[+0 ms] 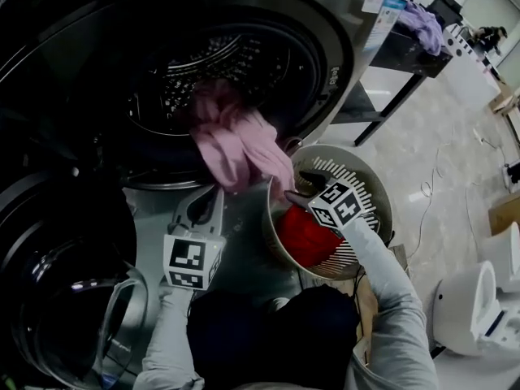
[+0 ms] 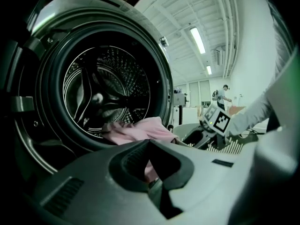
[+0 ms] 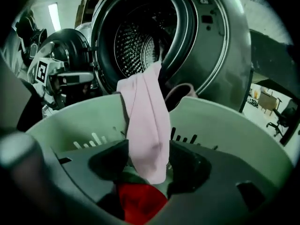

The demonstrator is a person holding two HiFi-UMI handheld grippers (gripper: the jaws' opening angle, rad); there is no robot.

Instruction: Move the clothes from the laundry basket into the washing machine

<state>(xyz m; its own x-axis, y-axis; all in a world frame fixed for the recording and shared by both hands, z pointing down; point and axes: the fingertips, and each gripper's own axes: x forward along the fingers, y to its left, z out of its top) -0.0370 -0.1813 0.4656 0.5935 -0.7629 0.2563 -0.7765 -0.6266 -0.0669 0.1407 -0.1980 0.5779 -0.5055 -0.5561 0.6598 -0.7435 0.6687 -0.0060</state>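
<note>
My left tool point(image 1: 207, 199) pinched the pink cloth point(image 1: 240, 149) that hung out of the washing machine point(image 1: 329, 51). My right tool point(image 3: 147, 170) stood open, gripping nothing, over the red cloth point(image 3: 140, 203) in the laundry basket point(image 1: 372, 187).

**Grey grippers, marker cubes, pale sleeves**

The left gripper point(image 1: 213, 195) has a smooth pale-grey moulded shell that narrows toward the front. A white cube point(image 1: 192, 262) printed with black square markers sits at its rear. The right gripper point(image 1: 299, 187) is darker at the tip and carries a second cube point(image 1: 341, 204), each of whose faces shows a different black-and-white pattern. Seen from their own views, both shells have a dark recess round the jaws. The left one's pad point(image 2: 133, 159) is black and ribbed, and a small dark slot point(image 2: 222, 163) is cut into the shell beside it. The person wears long light-grey sleeves point(image 1: 390, 299), and a dark garment point(image 1: 272, 340) shows between them.
</note>
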